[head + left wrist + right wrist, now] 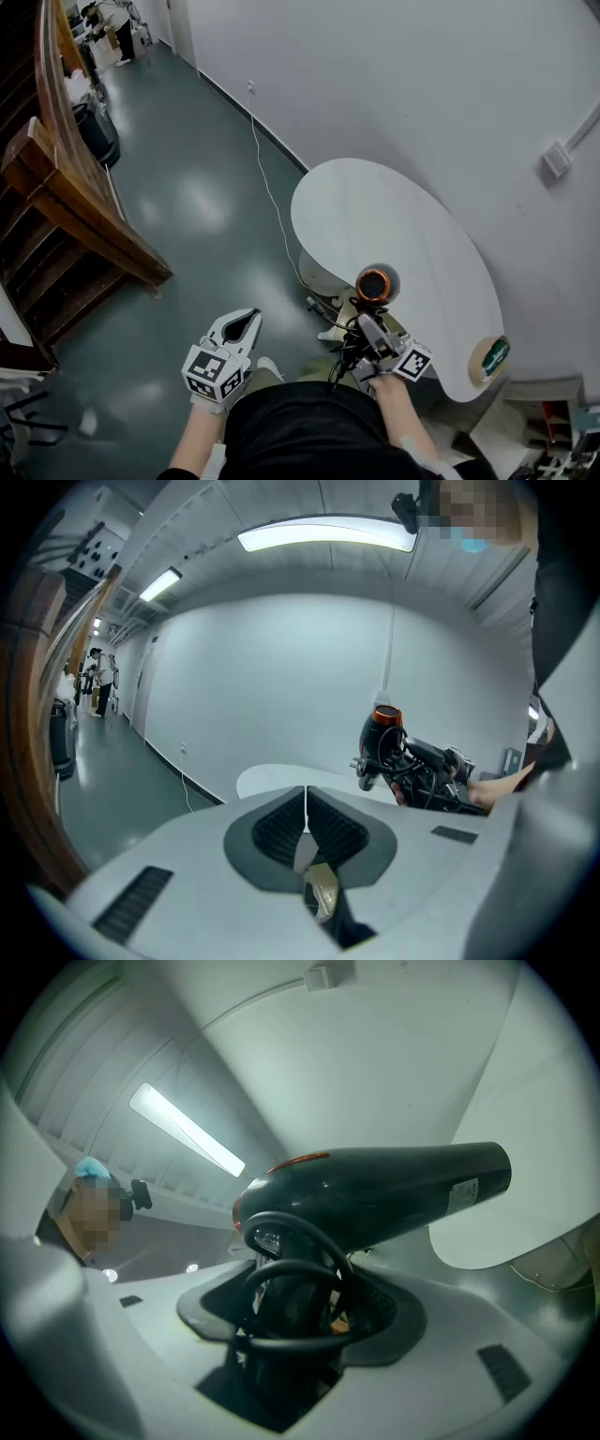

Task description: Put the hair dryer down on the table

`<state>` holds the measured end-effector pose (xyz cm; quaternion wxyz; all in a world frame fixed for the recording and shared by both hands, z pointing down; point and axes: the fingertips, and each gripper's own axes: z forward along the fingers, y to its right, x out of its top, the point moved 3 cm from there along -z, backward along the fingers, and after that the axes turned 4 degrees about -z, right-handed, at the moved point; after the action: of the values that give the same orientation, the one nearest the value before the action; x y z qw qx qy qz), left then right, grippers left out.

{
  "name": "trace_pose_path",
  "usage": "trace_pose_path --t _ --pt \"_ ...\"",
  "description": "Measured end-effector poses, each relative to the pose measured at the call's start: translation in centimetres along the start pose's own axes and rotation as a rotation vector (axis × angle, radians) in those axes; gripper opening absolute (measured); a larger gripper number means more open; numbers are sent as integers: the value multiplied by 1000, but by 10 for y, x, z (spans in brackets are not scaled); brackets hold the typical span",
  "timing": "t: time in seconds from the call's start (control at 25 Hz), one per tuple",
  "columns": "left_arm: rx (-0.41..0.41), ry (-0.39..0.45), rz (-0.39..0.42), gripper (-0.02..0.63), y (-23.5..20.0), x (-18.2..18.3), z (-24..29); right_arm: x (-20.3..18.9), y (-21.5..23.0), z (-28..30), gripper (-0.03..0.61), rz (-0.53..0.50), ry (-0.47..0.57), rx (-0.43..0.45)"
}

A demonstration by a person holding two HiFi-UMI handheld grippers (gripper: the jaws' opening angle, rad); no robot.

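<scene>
Hair dryer (375, 284) is showing a dark grey-black body, with an orange ring glowing at one end. Tabletop (375, 206) is reading plain white. Left claw (247, 322) and right claw (367, 323) are wearing pale grey shells with black ribbed pads (281, 832); their cubes (216, 370) are carrying black-and-white square markers. Floor (187, 197) is shining dark green. Wall (422, 84) is looking pale grey. Stair rail (84, 220) is showing brown wood. Floor cable (266, 178) is showing white.

Floor (187, 206) was glossy dark green, wall (422, 94) white; wooden stair railing (75, 206) stood left, white oval desk (375, 216) by wall, ceiling strip light (323, 536) lit.
</scene>
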<state>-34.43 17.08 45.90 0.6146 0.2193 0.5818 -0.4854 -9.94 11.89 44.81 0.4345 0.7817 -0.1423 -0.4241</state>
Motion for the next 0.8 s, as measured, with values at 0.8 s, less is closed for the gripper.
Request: trace_pose_path --t 0.8 --pt "-142 -139 20 11 32 12 152 101 92 -50 293 34 174 -144"
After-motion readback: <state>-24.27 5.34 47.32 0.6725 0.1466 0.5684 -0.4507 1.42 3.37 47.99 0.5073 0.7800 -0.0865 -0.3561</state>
